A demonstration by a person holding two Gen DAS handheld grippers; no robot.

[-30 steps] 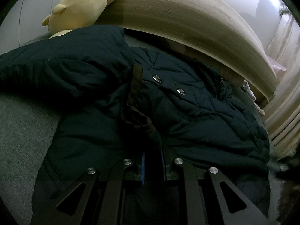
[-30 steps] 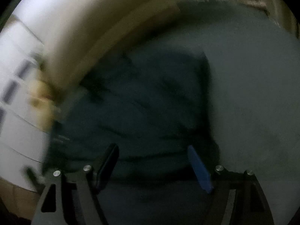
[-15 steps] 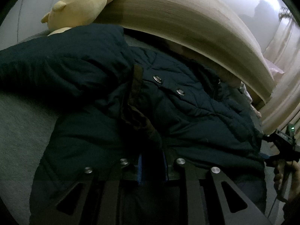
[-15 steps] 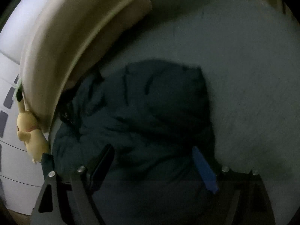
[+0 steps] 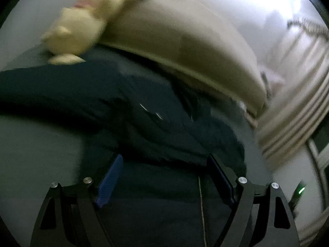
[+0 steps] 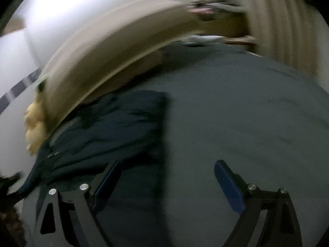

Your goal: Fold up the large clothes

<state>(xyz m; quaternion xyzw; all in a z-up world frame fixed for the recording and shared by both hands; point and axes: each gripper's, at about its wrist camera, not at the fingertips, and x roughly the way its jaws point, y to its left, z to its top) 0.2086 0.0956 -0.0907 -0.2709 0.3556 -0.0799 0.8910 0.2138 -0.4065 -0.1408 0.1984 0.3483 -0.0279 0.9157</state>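
A large dark navy quilted jacket lies folded on the grey bed cover, with a sleeve stretched to the left. My left gripper is open and empty just above the jacket's near edge. In the right wrist view the jacket lies at the left, and my right gripper is open and empty over its right edge and the grey cover. Both views are blurred by motion.
A beige headboard runs behind the jacket. A yellow plush toy sits at its left end, also in the right wrist view. Striped curtains hang at the right. A window frame stands beyond them.
My left gripper has opened, let go of the jacket's front edge and pulled back. My right gripper has stayed open and swung right and away from the jacket.
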